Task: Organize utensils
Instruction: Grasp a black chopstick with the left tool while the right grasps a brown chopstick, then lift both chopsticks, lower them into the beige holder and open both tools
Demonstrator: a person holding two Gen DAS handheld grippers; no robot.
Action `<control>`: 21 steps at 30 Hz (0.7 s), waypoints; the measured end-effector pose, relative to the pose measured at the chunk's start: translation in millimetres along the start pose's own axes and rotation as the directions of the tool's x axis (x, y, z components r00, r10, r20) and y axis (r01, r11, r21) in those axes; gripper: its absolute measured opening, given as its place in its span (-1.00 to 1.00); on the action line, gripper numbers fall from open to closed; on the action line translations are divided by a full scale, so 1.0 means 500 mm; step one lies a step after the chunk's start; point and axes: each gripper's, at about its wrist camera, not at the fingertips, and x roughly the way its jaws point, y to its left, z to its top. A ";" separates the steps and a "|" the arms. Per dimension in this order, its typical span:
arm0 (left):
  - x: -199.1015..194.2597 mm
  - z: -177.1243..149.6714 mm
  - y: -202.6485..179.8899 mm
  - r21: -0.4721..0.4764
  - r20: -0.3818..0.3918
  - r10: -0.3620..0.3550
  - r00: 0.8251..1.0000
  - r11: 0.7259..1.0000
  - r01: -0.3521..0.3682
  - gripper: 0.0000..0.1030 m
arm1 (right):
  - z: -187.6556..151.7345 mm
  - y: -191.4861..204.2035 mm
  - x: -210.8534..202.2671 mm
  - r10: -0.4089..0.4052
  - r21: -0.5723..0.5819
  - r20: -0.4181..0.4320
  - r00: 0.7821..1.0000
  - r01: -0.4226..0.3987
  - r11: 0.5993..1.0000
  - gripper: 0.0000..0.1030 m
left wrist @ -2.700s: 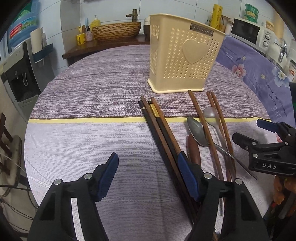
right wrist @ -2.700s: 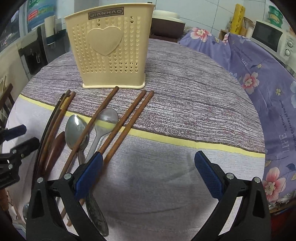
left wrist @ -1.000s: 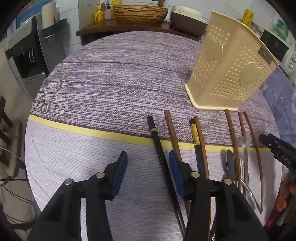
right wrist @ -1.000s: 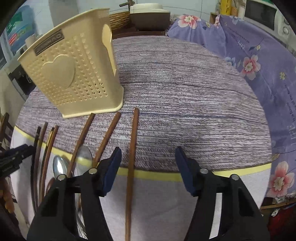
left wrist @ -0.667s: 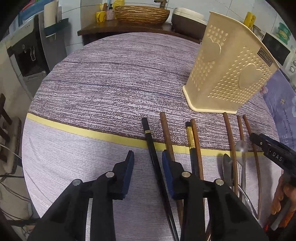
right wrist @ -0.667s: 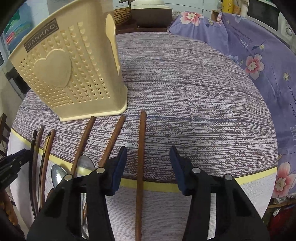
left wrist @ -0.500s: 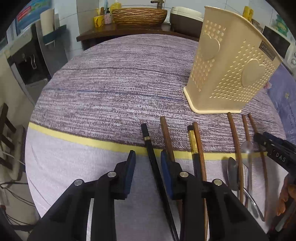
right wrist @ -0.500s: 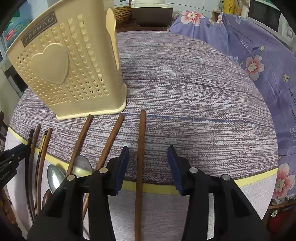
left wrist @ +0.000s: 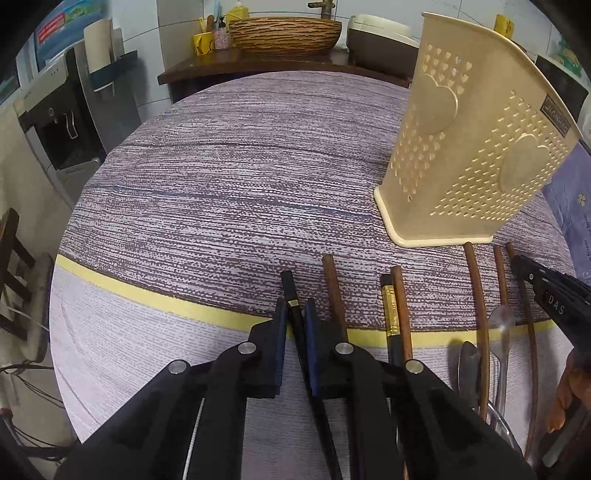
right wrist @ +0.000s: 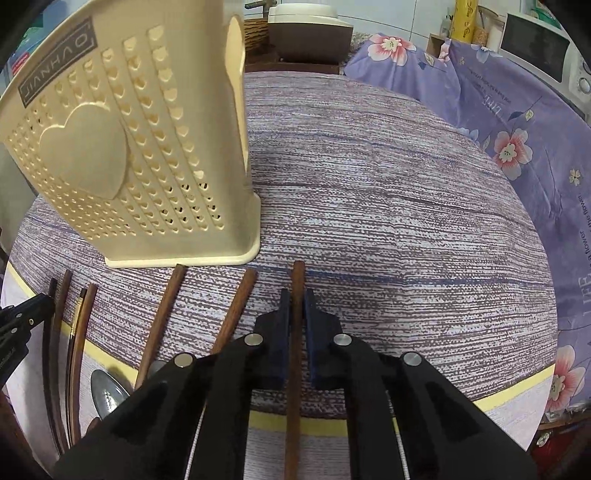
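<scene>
My left gripper (left wrist: 295,306) is shut on a black chopstick (left wrist: 290,288) that lies on the table. My right gripper (right wrist: 295,295) is shut on a brown wooden chopstick (right wrist: 297,277) at the right end of the row. The cream perforated utensil holder (left wrist: 476,147) stands upright just beyond the row; it also shows in the right wrist view (right wrist: 122,147). More brown chopsticks (left wrist: 400,306) and metal spoons (left wrist: 500,325) lie between the two grippers. The right gripper's tip (left wrist: 546,291) shows at the right edge of the left wrist view.
The round table has a purple-grey cloth with a yellow stripe (left wrist: 147,299). A floral purple cloth (right wrist: 517,129) covers something to the right. A counter with a woven basket (left wrist: 284,35) stands behind the table. A water dispenser (left wrist: 55,122) stands to the left.
Both grippers have closed from wide open, each around one chopstick: the left on the black one, the right on the rightmost brown one. Both moved forward towards the holder.
</scene>
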 end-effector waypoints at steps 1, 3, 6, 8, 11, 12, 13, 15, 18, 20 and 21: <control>-0.003 -0.003 -0.004 -0.002 0.000 -0.002 1.000 1.000 0.002 -0.80 | -0.001 0.000 0.000 0.001 -0.002 0.002 1.000 -0.001 1.000 -0.84; -0.001 0.000 -0.005 -0.005 0.002 -0.008 1.000 1.000 0.008 -0.80 | -0.004 -0.003 -0.002 0.014 0.007 0.005 1.000 -0.014 1.000 -0.85; 0.002 0.006 0.000 -0.017 -0.001 -0.030 1.000 0.999 0.030 -0.81 | -0.004 -0.016 -0.005 0.026 0.029 0.013 1.000 -0.026 0.999 -0.85; 0.004 0.011 0.004 -0.030 -0.003 -0.048 0.999 0.998 0.048 -0.82 | -0.005 -0.028 -0.014 0.039 0.039 0.031 0.999 -0.041 0.998 -0.85; -0.011 0.026 0.014 -0.034 0.032 -0.062 0.998 0.997 0.063 -0.83 | 0.001 -0.049 -0.045 0.078 0.063 0.080 0.994 -0.083 0.995 -0.85; -0.022 0.031 0.017 -0.035 0.048 -0.069 0.996 0.997 0.071 -0.84 | 0.004 -0.055 -0.057 0.086 0.069 0.097 0.992 -0.093 0.993 -0.85; -0.037 0.036 0.020 -0.034 0.070 -0.074 0.995 0.996 0.077 -0.84 | 0.008 -0.064 -0.076 0.097 0.073 0.122 0.988 -0.107 0.992 -0.85; -0.079 0.048 0.021 -0.029 0.130 -0.087 0.988 0.995 0.092 -0.84 | 0.016 -0.077 -0.116 0.125 0.076 0.174 0.977 -0.139 0.987 -0.85; -0.143 0.066 0.033 -0.026 0.206 -0.112 0.972 0.992 0.120 -0.84 | 0.029 -0.096 -0.190 0.149 0.069 0.254 0.956 -0.171 0.983 -0.85; -0.190 0.076 0.045 -0.026 0.263 -0.125 0.957 0.990 0.137 -0.84 | 0.036 -0.111 -0.234 0.165 0.060 0.299 0.940 -0.192 0.980 -0.85; -0.211 0.081 0.050 -0.023 0.287 -0.128 0.949 0.990 0.140 -0.84 | 0.039 -0.118 -0.253 0.168 0.056 0.317 0.933 -0.195 0.979 -0.85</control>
